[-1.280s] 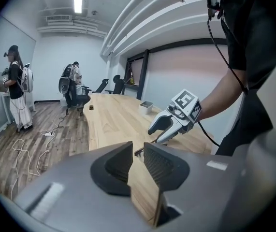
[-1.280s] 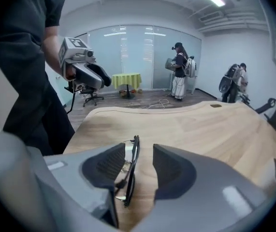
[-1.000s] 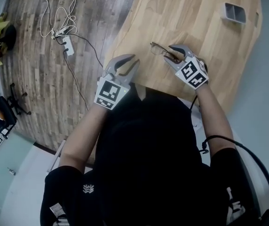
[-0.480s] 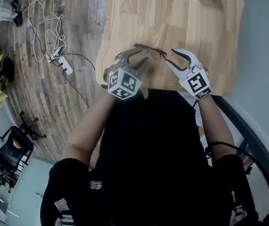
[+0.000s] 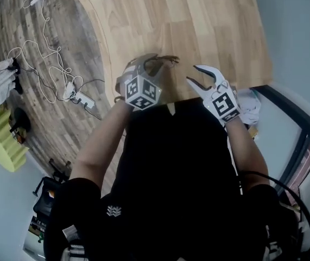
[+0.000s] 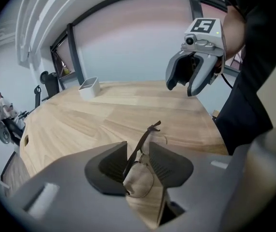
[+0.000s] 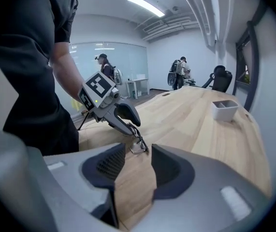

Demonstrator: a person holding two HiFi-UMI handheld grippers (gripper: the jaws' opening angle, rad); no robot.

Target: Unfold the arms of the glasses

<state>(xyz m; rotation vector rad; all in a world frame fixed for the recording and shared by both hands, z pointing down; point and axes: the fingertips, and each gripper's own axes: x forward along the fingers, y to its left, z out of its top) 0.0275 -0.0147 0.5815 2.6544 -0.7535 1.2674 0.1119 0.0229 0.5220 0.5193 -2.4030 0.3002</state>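
Observation:
Thin dark-rimmed glasses (image 5: 166,58) lie on the wooden table (image 5: 198,20) near its front edge. My left gripper (image 5: 156,64) reaches down over them. In the left gripper view a lens and one arm of the glasses (image 6: 140,175) sit between the jaws of my left gripper (image 6: 138,151). Those jaws have just been opening and the pads do not press on the frame. My right gripper (image 5: 191,74) hovers open and empty a little to the right, also visible as the right gripper (image 6: 181,90). From the right gripper (image 7: 138,151) the glasses (image 7: 138,145) show under the left gripper (image 7: 134,131).
A small white tray (image 7: 224,109) stands far across the table, the same tray (image 6: 88,87). The table's curved edge runs just left of my left gripper. Cables and a power strip (image 5: 81,98) lie on the floor. People and an office chair (image 7: 220,79) are in the background.
The right gripper, which was at the glasses, has let go and drawn back to the right. The left gripper has moved right and down over the glasses, with its jaws wider.

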